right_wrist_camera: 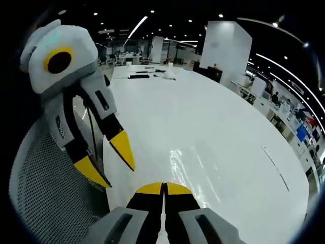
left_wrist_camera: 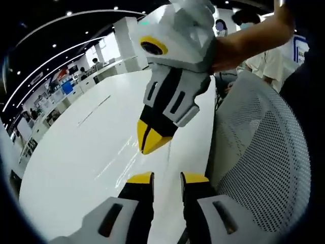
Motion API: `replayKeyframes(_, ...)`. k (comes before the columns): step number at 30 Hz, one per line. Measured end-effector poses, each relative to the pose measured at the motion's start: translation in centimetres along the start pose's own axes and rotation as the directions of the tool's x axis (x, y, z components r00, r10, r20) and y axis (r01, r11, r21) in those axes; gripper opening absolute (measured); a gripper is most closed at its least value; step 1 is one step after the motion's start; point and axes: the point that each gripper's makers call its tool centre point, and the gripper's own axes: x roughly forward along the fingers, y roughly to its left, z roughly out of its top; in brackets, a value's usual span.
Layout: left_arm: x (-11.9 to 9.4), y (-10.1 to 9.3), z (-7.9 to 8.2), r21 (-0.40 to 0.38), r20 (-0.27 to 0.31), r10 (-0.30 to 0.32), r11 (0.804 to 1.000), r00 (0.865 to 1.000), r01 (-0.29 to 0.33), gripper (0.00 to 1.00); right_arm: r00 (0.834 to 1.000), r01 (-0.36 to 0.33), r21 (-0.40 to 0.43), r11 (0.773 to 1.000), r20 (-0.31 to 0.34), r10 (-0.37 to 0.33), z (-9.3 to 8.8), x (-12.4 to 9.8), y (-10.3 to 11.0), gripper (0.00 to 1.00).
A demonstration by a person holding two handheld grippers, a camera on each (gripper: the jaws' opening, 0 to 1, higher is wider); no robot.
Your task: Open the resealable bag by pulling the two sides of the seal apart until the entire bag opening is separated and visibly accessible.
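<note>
Bag film [right_wrist_camera: 185,165], glossy on the white surface [right_wrist_camera: 218,132], lies at 12 o'clock from the right gripper [right_wrist_camera: 163,189], fingers together. Left gripper [left_wrist_camera: 166,179] fingers apart beside a mesh chair [left_wrist_camera: 264,152].

Dark items [right_wrist_camera: 147,73] on far tabletop, upper centre of right gripper view: too small to identify. Mesh chair [left_wrist_camera: 264,147]: cut off at right edge of left gripper view.

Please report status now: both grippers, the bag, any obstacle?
Left gripper open. Right gripper shut on the thin clear plastic bag lying on the glossy white table. White mesh chair back close beside.
</note>
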Motion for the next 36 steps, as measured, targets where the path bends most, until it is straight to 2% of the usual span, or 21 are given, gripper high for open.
replayKeyframes(2,-0.5,0.8,-0.1,-0.011,0.011,0.034,0.999,0.999,-0.034,0.2,1.0,-0.005,0.019,1.0,0.014,0.005,0.3,0.1,-0.5,0.0)
replayKeyframes(3,-0.7,1.5,-0.2,-0.012,0.023,0.072,0.997,0.997,-0.072,0.19,1.0,-0.011,0.026,1.0,0.022,0.011,0.4,0.2,-0.8,0.0)
replayKeyframes(4,-0.8,1.9,-0.4,-0.016,0.022,0.09,0.996,0.996,-0.09,0.2,1.0,-0.01,0.013,1.0,0.018,0.009,0.4,0.3,-0.9,0.0)
replayKeyframes(6,-1.1,2.3,-0.9,-0.024,0.02,0.103,0.994,0.994,-0.103,0.22,1.0,-0.002,-0.029,1.0,0.001,0.003,0.4,0.5,-1.5,0.0)
replayKeyframes(8,-1.4,2.8,-1.1,-0.041,0.022,0.121,0.992,0.992,-0.12,0.27,1.0,-0.002,-0.025,1.0,0.009,0.002,0.6,0.5,-2.1,0.0)
replayKeyframes(11,-2.0,3.7,-1.0,-0.113,0.054,0.162,0.981,0.985,-0.156,0.34,1.0,0.002,-0.019,1.0,0.016,-0.002,0.6,0.7,-2.9,0.0)
replayKeyframes(12,-2.3,3.9,-0.9,-0.162,0.073,0.17,0.974,0.983,-0.156,0.35,1.0,0.007,-0.024,1.0,0.011,-0.007,0.5,0.7,-3.2,0.0)
replayKeyframes(15,-2.8,4.5,-1.0,-0.23,0.095,0.187,0.96,0.978,-0.161,0.39,1.0,0.028,-0.061,0.998,-0.001,-0.028,0.4,0.7,-4.4,0.0)
replayKeyframes(16,-2.9,4.7,-1.2,-0.223,0.091,0.19,0.96,0.978,-0.166,0.4,0.999,0.033,-0.06,0.998,-0.002,-0.034,0.4,0.6,-4.8,0.0)
replayKeyframes(19,-3.1,5.8,-3.2,-0.127,-0.004,0.234,0.964,0.972,-0.233,0.43,0.999,0.053,-0.045,0.998,0.0,-0.053,0.4,0.5,-6.2,0.0)
replayKeyframes(23,-3.9,6.9,-3.5,-0.179,0.02,0.247,0.954,0.969,-0.24,0.49,0.997,0.073,-0.064,0.995,-0.013,-0.074,0.1,0.6,-7.5,0.0)
replayKeyframes(28,-4.3,7.6,-3.9,-0.175,0.019,0.265,0.95,0.964,-0.257,0.57,0.993,0.106,-0.126,0.986,-0.037,-0.111,0.1,1.2,-9.8,0.0)
replayKeyframes(36,-4.2,8.2,-3.9,-0.213,0.029,0.276,0.941,0.961,-0.264,0.61,0.988,0.137,-0.14,0.981,-0.053,-0.146,-0.3,2.4,-12.3,0.0)
